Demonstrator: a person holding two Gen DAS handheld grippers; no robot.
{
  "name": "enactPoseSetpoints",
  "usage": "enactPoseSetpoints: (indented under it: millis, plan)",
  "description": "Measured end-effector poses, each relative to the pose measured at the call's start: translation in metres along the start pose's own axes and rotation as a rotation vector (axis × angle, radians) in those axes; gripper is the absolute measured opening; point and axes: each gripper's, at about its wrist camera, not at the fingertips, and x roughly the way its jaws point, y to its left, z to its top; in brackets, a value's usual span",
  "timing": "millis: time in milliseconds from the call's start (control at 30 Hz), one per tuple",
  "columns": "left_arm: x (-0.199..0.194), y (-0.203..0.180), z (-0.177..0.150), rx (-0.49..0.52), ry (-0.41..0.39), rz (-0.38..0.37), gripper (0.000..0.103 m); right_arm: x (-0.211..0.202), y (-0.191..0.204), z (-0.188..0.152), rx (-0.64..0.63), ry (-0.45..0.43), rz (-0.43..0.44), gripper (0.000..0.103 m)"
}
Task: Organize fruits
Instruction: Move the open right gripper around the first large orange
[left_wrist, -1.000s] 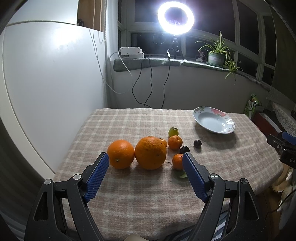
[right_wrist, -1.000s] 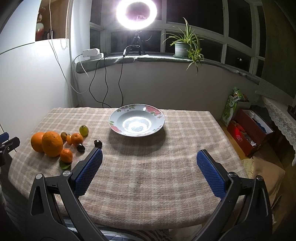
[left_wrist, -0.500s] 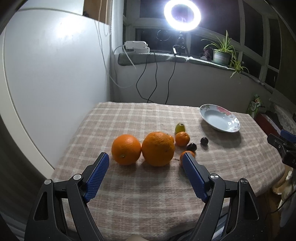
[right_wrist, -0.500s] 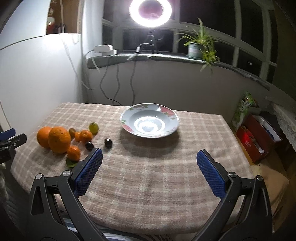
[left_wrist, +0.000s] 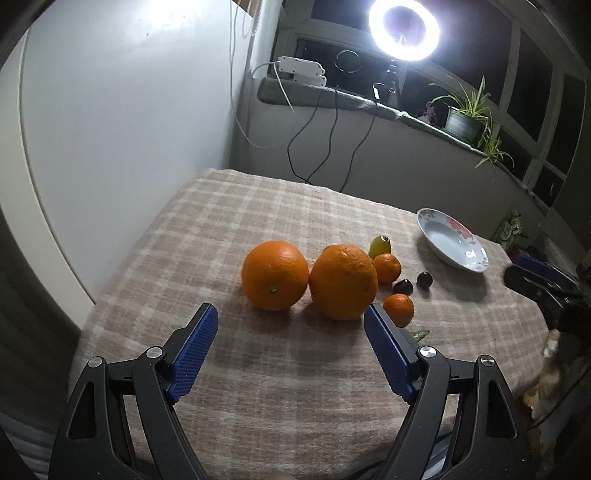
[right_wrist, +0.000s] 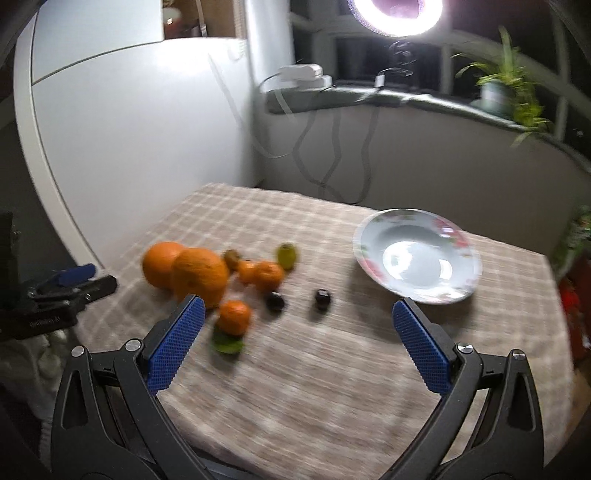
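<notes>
While both claws, left claw (left_wrist: 290, 328) and right claw (right_wrist: 295, 325), gaped empty, fruits sat left of the plate (right_wrist: 373, 229), awaiting sorting.

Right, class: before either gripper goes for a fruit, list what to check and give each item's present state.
1. Left gripper open and empty: ok.
2. Right gripper open and empty: ok.
3. Plate empty, ready for fruit: ok.
4. Two big oranges ahead of the left gripper, touching or apart: cannot tell.
5. Right wrist view sharp enough to aim: not ok, blurred.
6. Small fruits apart from the plate: ok.
</notes>
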Motion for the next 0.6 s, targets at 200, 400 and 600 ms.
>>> enactPoseSetpoints:
  millis: [200,400,600]
  plan:
    - [0.013,-0.008,-0.007,-0.019,0.042,-0.078,0.08,0.038,0.017,0.023,-0.039,0.062,0.124,0.103]
    - [0.032,-0.015,-0.013,-0.057,0.086,-0.145,0.075,0.074,0.032,0.042,-0.091,0.148,0.256,0.103]
    - [0.046,-0.019,-0.012,-0.092,0.105,-0.19,0.068,0.113,0.039,0.049,-0.092,0.245,0.348,0.094]
